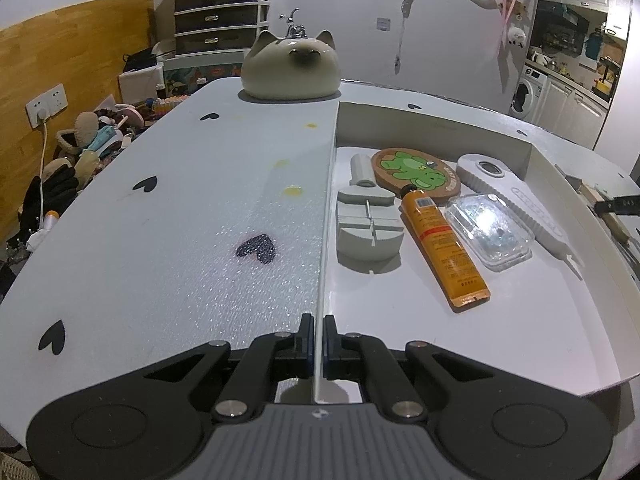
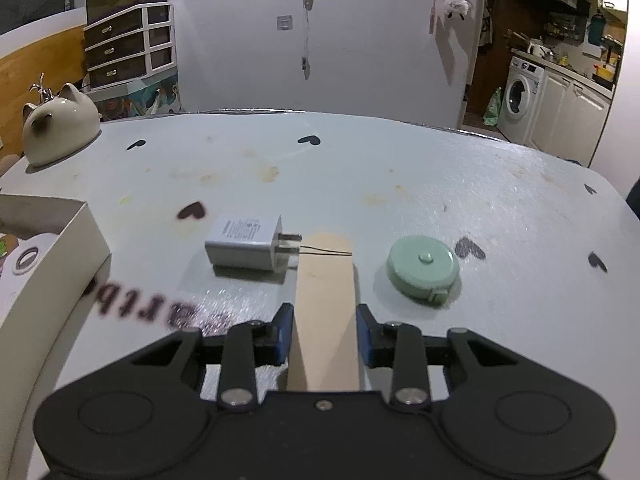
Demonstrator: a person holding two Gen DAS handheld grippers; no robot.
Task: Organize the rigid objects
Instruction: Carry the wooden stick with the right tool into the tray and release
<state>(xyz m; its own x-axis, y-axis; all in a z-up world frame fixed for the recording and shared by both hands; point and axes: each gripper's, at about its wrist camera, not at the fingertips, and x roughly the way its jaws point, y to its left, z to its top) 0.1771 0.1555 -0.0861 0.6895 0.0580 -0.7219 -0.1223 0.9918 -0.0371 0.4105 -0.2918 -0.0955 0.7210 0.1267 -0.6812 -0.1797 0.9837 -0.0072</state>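
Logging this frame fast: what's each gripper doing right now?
Left gripper: shut on the white box's near wall.
Right gripper: open, fingers astride the wooden stick, not clamped on it.

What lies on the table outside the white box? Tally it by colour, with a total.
White: 1, the white plastic plug charger
Pale wood: 1, the flat wooden stick
Mint green: 1, the round mint-green tape measure
Beige: 1, the beige ceramic cat-shaped jar
Total: 4 outside the white cardboard box
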